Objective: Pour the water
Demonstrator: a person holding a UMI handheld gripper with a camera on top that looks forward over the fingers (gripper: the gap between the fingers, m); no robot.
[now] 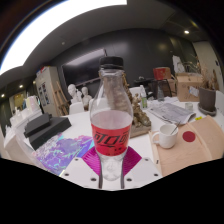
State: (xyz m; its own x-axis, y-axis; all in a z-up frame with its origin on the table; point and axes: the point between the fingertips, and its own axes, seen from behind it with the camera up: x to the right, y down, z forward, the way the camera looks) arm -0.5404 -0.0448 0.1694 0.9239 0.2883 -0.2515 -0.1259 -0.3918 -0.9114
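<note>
One upright bottle (112, 125) stands clamped in the tool (111, 163).

You have one view only, so nothing is shared with another camera. It rides on the tool (110, 165) and looks forward along its two fingers, level and low over the tabletop (70, 125). It sits very near the clear bottle (111, 120), which stands upright straight ahead and fills the middle. The wide lens also takes in the room's far wall and the ceiling lights (60, 25) above.
</note>
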